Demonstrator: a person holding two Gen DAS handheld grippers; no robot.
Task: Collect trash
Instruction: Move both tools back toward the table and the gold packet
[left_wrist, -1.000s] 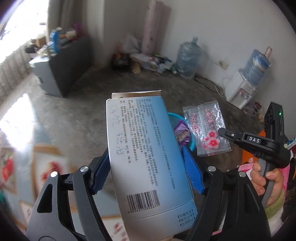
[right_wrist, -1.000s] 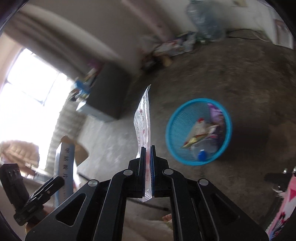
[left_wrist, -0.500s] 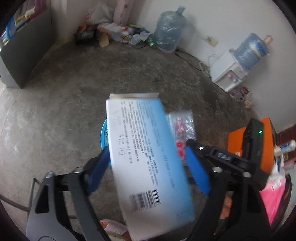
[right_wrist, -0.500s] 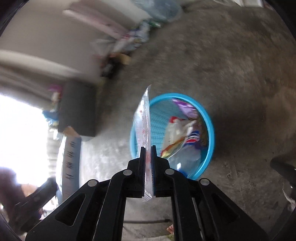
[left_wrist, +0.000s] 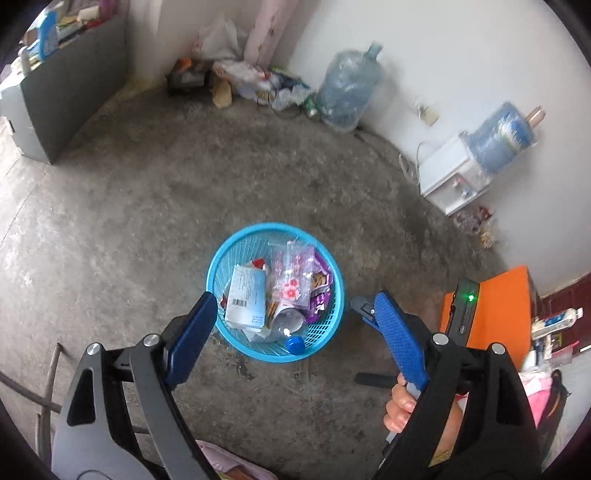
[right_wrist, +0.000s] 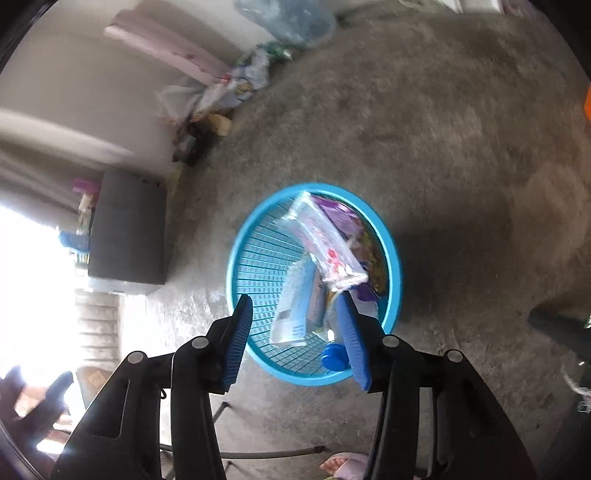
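A round blue plastic mesh basket is seen standing on the bare grey concrete floor, below both grippers. Inside it, a pale blue and white printed carton is found lying on the left side, barcode face up, and a clear plastic packet with pink flower print is found lying just beside it, on top of a purple wrapper. A clear plastic bottle with a blue cap is seen at the near wall of the basket.

The left gripper is held above the basket with its blue-padded jaws wide apart; nothing is between them. The right gripper is likewise pointed down at the basket; its jaws are parted and opening, and nothing is clamped between them. In the right wrist view the flower-print packet is seen tilted across the basket opening, clear of the pads, with the carton beneath it. Whether the packet has fully settled cannot be told.

In the left wrist view a person's hand is seen on the handle of the other gripper. Two large blue water bottles, one on the floor and one on a white dispenser, are noted along the white wall, with loose litter piled in the corner.
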